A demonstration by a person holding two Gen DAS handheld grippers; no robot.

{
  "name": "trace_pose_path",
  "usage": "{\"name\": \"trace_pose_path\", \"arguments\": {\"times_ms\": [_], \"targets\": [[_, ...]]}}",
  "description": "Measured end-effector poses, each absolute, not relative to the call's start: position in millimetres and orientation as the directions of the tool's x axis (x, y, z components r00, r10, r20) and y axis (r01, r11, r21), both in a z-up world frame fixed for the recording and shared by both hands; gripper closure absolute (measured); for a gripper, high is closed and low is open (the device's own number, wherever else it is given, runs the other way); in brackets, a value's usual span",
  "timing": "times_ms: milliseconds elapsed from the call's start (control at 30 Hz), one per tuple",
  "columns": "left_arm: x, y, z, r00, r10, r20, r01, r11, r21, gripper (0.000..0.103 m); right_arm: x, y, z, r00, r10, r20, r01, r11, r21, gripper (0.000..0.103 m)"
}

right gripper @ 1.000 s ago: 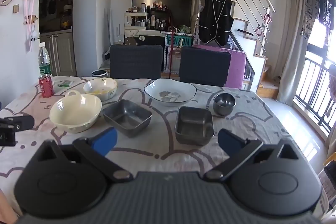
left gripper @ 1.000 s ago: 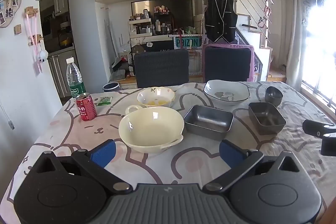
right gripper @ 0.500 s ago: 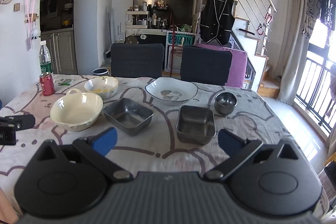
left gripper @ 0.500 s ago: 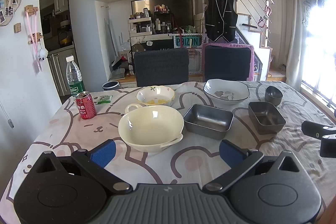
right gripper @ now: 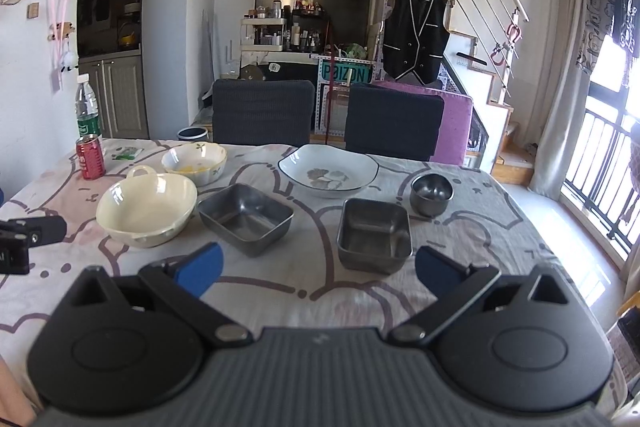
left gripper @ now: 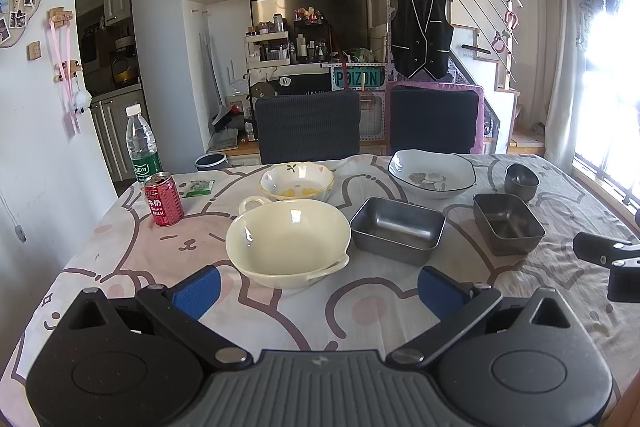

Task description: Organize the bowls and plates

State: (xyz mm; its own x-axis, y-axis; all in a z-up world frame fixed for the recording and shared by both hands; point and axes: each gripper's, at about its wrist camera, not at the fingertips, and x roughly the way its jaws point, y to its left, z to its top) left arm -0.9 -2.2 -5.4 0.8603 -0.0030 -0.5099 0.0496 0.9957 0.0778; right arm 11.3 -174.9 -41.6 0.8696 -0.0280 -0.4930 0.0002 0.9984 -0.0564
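**Both grippers hang wide apart over a table of bowls and trays**

While the left gripper (left gripper: 318, 285) hovers low at the near edge of the table (left gripper: 120, 227), its blue-padded fingers (left gripper: 198, 285) are spread wide with nothing between them; just beyond them sits the cream bowl (left gripper: 288, 241), a loop handle at its far rim and another at its near right rim. Far of that bowl, close to it, stands the small flowered bowl (left gripper: 297, 181) with something yellow inside. Right of the cream bowl, just beside it, is a rectangular metal tray (left gripper: 398, 229), and further right, apart from it, a second metal tray (left gripper: 508, 223). Beyond the two trays lies the white plate (left gripper: 432, 175) with a leaf pattern, and at the far right a small round metal bowl (left gripper: 521, 181). On the far left stand a red drink can (left gripper: 163, 199) and, just behind it, a clear water bottle (left gripper: 142, 145).

The right gripper (right gripper: 318, 267) is likewise released, its fingers (right gripper: 200, 267) splayed and empty above the patterned cloth, with the second metal tray (right gripper: 374, 235) just beyond them, slightly right of centre. From this side the first tray (right gripper: 246, 217) lies to the left and the cream bowl (right gripper: 147, 209) further left. Two dark chairs (right gripper: 262, 113) stand along the far side of the table
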Motion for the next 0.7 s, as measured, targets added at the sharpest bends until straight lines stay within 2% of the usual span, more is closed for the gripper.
{"name": "trace_pose_path", "arguments": {"times_ms": [700], "targets": [[0.4, -1.9, -7.7, 0.858, -0.004, -0.513, 0.049, 0.996, 0.076, 0.0, 10.8, -175.1, -44.0, 0.864, -0.025, -0.503, -0.005, 0.998, -0.057, 0.0]]}}
